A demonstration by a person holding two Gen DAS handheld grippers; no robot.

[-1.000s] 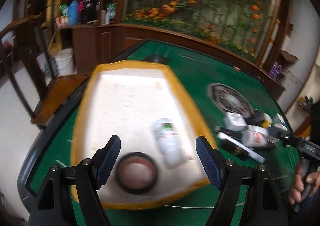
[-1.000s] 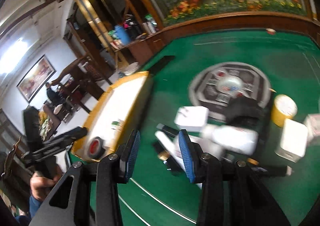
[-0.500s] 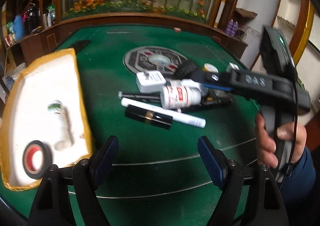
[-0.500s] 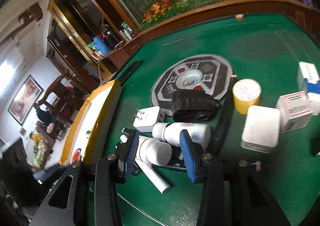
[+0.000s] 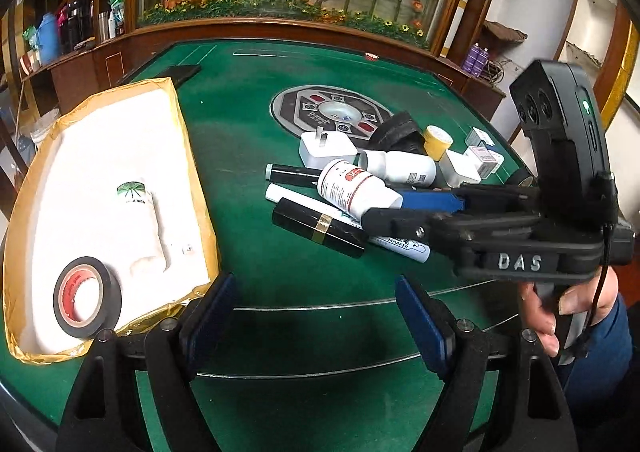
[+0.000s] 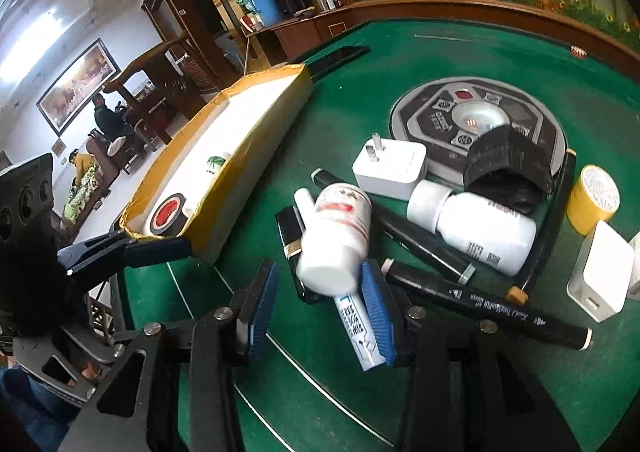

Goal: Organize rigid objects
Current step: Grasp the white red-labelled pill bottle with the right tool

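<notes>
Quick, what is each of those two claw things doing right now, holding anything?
Left gripper: open, empty, over bare green felt.
Right gripper: open, jaws just widening around the white red-labelled bottle, not clamped on it.

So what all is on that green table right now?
table: one, green, beneath all
tray: one, white, yellow-rimmed, left
tape roll: one, black, in tray
tube: one, white, in tray
red-labelled bottle: one, white, central pile
plain bottle: one, white, behind it
plug charger: one, white, behind bottles
case: one, black, gold band, pile's front
white marker: one, under red-labelled bottle
black markers: two, in pile
jar: one, yellow, right of pile
power brick: one, white, far right
left gripper: one, black, blue fingers open, empty
right gripper: one, black, fingers open around red-labelled bottle
</notes>
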